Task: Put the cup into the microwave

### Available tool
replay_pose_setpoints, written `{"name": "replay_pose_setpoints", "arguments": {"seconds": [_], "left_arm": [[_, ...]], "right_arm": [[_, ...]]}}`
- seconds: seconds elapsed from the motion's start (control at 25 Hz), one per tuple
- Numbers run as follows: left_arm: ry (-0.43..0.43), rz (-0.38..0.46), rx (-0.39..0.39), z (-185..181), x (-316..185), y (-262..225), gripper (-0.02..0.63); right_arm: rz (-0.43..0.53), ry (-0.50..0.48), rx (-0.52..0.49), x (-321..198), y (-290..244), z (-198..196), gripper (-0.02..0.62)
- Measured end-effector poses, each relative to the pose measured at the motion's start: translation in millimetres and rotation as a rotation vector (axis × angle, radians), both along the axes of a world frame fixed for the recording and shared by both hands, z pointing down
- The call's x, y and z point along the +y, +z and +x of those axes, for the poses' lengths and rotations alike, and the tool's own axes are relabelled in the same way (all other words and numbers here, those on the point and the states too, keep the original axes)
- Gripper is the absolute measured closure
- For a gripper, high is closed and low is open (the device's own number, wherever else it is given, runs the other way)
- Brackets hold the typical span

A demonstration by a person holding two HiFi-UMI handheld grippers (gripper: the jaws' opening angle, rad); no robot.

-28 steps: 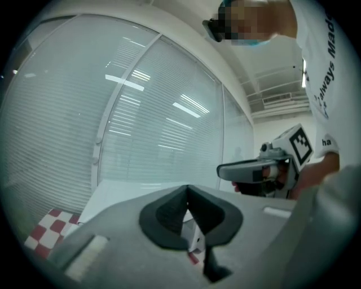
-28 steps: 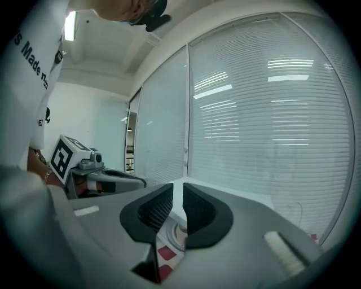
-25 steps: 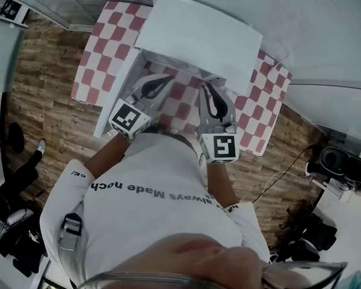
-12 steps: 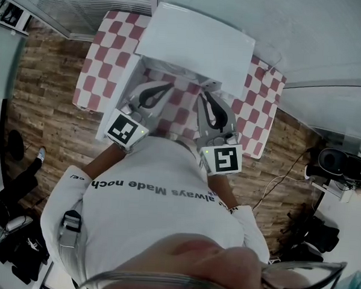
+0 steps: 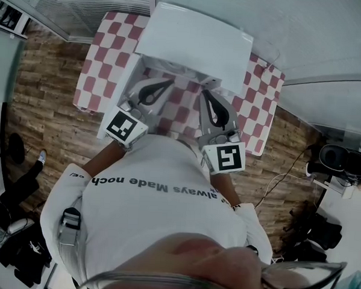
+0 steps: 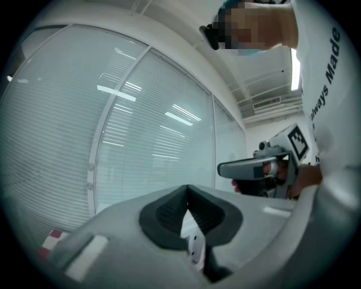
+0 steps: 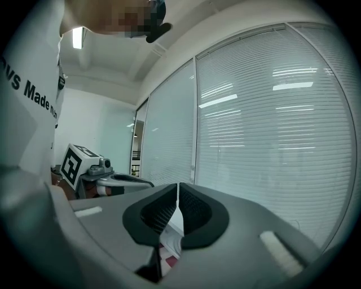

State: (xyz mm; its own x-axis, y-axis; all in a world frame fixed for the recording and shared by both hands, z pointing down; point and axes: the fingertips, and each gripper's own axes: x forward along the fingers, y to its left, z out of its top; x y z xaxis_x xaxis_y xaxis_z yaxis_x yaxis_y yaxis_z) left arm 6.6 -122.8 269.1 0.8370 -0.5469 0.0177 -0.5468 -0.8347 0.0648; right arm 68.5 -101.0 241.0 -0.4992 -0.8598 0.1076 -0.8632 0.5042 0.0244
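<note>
No cup shows in any view. The white microwave [image 5: 195, 42] stands on a red-and-white checkered table [image 5: 107, 52], and a white panel like an open door [image 5: 118, 86] juts from its left front. My left gripper [image 5: 169, 82] and right gripper [image 5: 205, 92] hover side by side above the table, just in front of the microwave, close to my chest. Both are shut with nothing between the jaws. The left gripper view shows its dark pads [image 6: 169, 217] meeting at the tip and the right gripper [image 6: 265, 166] beside it. In the right gripper view, the pads [image 7: 194, 211] are closed to a thin slit.
Both gripper views point up at glass walls with white blinds [image 7: 271, 130]. Wood-plank floor [image 5: 44, 103] surrounds the table. Dark bags and gear [image 5: 336, 161] lie on the floor at the right, with more at the lower left.
Both grippers have drifted slightly back toward my body, still shut. The table and microwave sit a little higher in the head view.
</note>
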Motion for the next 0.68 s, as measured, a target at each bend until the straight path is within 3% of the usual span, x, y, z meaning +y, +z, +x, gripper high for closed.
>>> {"name": "replay_pose_setpoints", "arguments": {"seconds": [0.68], "left_arm": [[0.029, -0.009, -0.003, 3.2, 4.6, -1.5, 0.603]], "right_arm": [[0.006, -0.018, 0.023, 4.4, -1.4, -4.6, 0.583]]}}
